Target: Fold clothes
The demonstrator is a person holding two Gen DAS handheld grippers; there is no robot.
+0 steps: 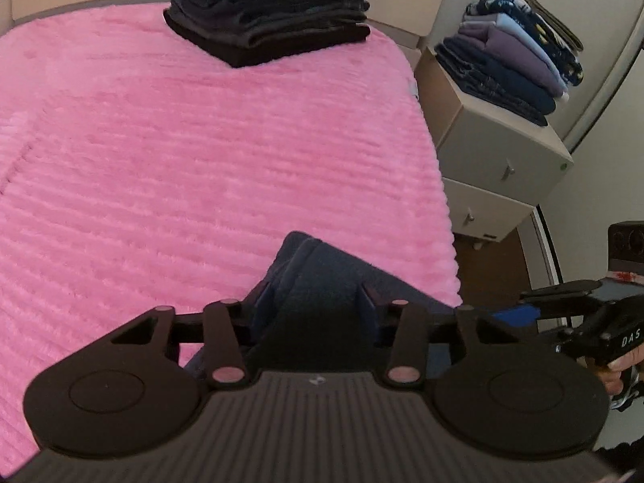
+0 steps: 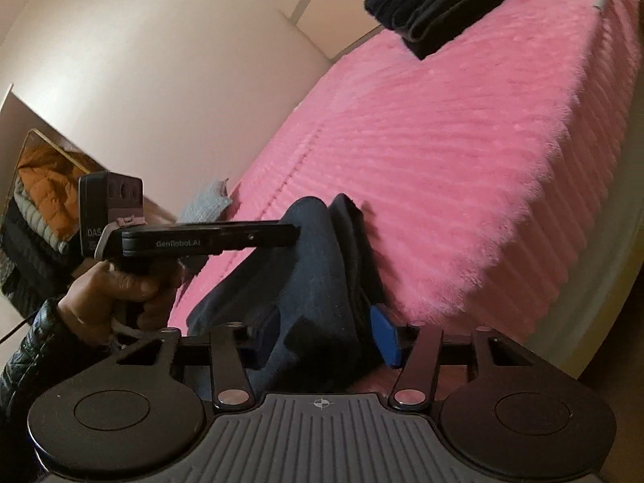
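1. Left gripper (image 1: pixel 314 314), black two-finger tool with blue pads, is sitting nearest the left wrist lens; its fingers are pinching a fold of the dark navy knit garment (image 1: pixel 322 281), cloth bunching up between them.
2. Right gripper (image 2: pixel 326 334), same black build, is likewise clamping the dark navy knit garment (image 2: pixel 310 265) in the right wrist view; one blue pad (image 2: pixel 384 336) is showing on the right side of the cloth, pressing against it.
3. The garment is hanging between the two grippers at the near edge of the bed, part of it lying on the fluffy pink ribbed blanket (image 1: pixel 201 153).
4. In the right wrist view the left gripper (image 2: pixel 296 235) is reaching in from the left, its tip meeting the garment; a hand (image 2: pixel 116 294) in a dark quilted sleeve is gripping its handle.
5. A stack of folded dark clothes (image 1: pixel 269 12) is resting at the far end of the blanket, well apart from the held garment.
6. A beige bedside cabinet with drawers (image 1: pixel 503 149) is standing beside the bed, bearing a leaning pile of folded blue, purple and patterned clothes (image 1: pixel 519 56).
7. An orange padded jacket (image 2: pixel 44 185) is showing at far left in the right wrist view.
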